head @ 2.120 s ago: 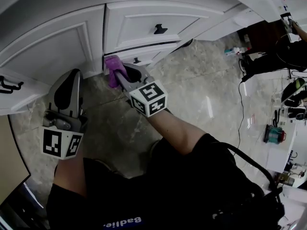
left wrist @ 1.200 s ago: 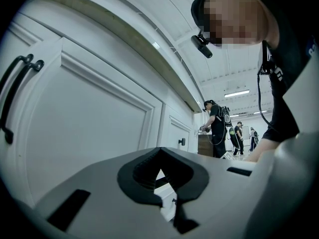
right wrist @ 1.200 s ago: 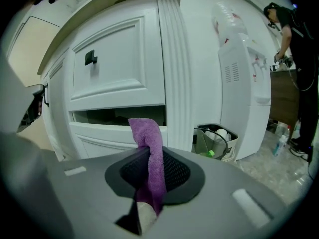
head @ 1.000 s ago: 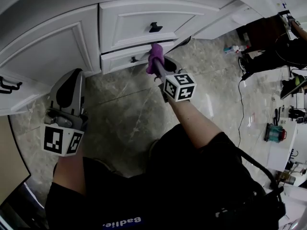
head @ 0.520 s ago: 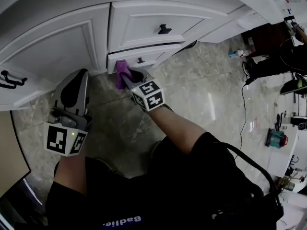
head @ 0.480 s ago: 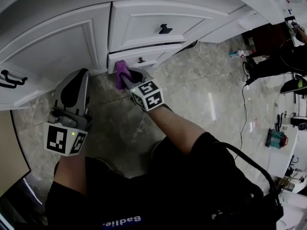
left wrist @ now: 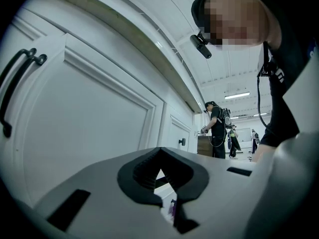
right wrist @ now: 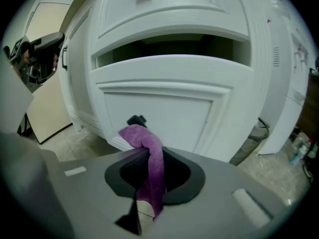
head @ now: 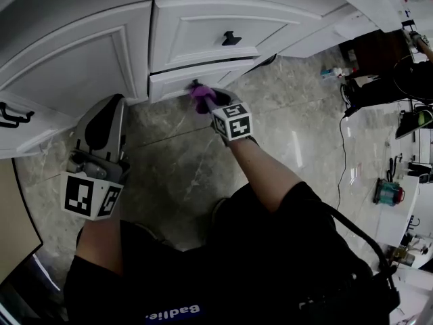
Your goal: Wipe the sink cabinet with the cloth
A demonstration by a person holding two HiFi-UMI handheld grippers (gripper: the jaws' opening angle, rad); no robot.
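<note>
The white sink cabinet (head: pixel 74 66) fills the top of the head view. Its lower drawer (head: pixel 177 83) stands slightly pulled out, with a dark gap above the drawer front (right wrist: pixel 169 98). My right gripper (head: pixel 207 104) is shut on a purple cloth (head: pixel 201 97), pressed to that drawer front beside its black knob (head: pixel 195 83). In the right gripper view the cloth (right wrist: pixel 150 158) hangs folded between the jaws, just below the knob (right wrist: pixel 135 120). My left gripper (head: pixel 106 112) hangs shut and empty near the cabinet door (left wrist: pixel 84 128), touching nothing.
The upper drawer carries a black knob (head: pixel 231 38), and a black bar handle (head: pixel 10 117) sits on the left door. Marble floor (head: pixel 284 120) spreads right, crossed by a cable (head: pixel 340 147). Another person (head: pixel 399 73) stands far right near white shelves (head: pixel 406 181).
My right gripper has slid the purple cloth to the right along the lower drawer front, from its left corner to beside the knob. The left gripper has stayed in place.
</note>
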